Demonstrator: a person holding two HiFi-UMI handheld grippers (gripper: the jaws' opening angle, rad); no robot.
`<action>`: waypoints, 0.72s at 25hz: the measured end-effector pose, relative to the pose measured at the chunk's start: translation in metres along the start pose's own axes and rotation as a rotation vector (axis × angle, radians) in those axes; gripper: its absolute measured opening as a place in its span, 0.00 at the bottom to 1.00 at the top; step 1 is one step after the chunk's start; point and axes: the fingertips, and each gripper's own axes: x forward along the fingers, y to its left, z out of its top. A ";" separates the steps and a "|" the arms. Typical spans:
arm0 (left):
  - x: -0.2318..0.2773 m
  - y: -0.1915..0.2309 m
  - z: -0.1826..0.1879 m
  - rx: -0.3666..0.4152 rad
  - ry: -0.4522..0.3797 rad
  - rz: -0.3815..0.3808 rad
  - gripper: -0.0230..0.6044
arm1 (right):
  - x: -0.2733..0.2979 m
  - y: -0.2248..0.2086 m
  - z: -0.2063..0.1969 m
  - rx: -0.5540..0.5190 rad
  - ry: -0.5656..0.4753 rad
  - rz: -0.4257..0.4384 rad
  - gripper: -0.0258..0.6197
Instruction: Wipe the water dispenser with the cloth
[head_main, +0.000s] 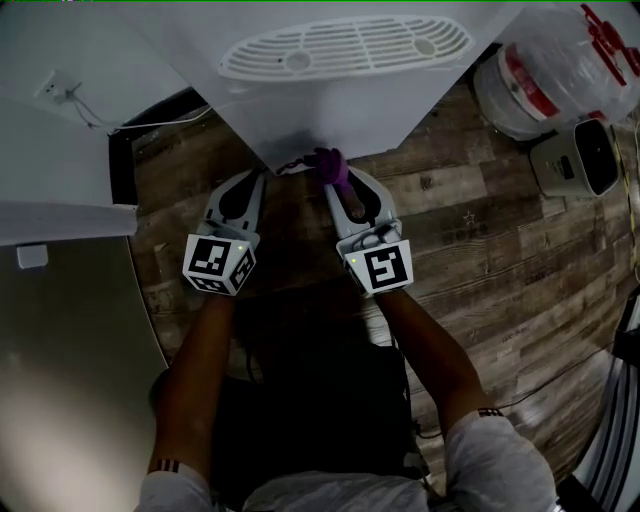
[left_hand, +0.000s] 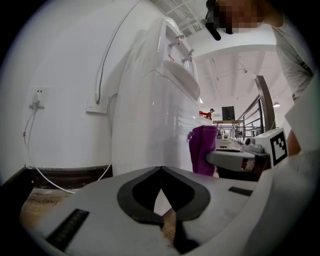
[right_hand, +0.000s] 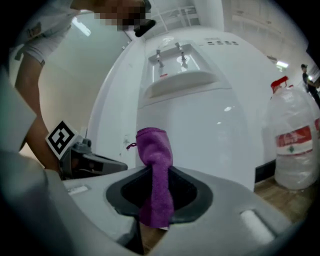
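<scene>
The white water dispenser (head_main: 330, 90) stands ahead, its lower front panel (right_hand: 200, 135) facing both grippers, with taps and drip tray (right_hand: 175, 80) higher up. My right gripper (head_main: 337, 185) is shut on a purple cloth (head_main: 330, 165); the cloth (right_hand: 156, 170) sticks up from the jaws, close to the bottom of the panel, and whether it touches is unclear. My left gripper (head_main: 262, 175) is shut with nothing in it, its tips near the dispenser's lower corner (left_hand: 150, 145). The cloth (left_hand: 202, 149) also shows in the left gripper view.
A large water bottle (head_main: 560, 70) with a red label sits right of the dispenser (right_hand: 295, 145). A small white appliance (head_main: 580, 160) stands on the wood floor beside it. A wall socket and white cord (left_hand: 36, 107) are at the left, by the dark baseboard.
</scene>
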 end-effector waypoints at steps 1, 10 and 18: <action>-0.001 0.002 -0.004 -0.001 0.009 0.001 0.03 | 0.006 0.013 -0.011 0.011 0.016 0.022 0.18; -0.007 0.010 -0.033 0.004 0.089 -0.016 0.03 | 0.055 0.059 -0.069 0.085 0.089 0.070 0.18; -0.004 0.012 -0.047 0.016 0.122 -0.036 0.03 | 0.067 0.055 -0.092 0.048 0.115 0.067 0.18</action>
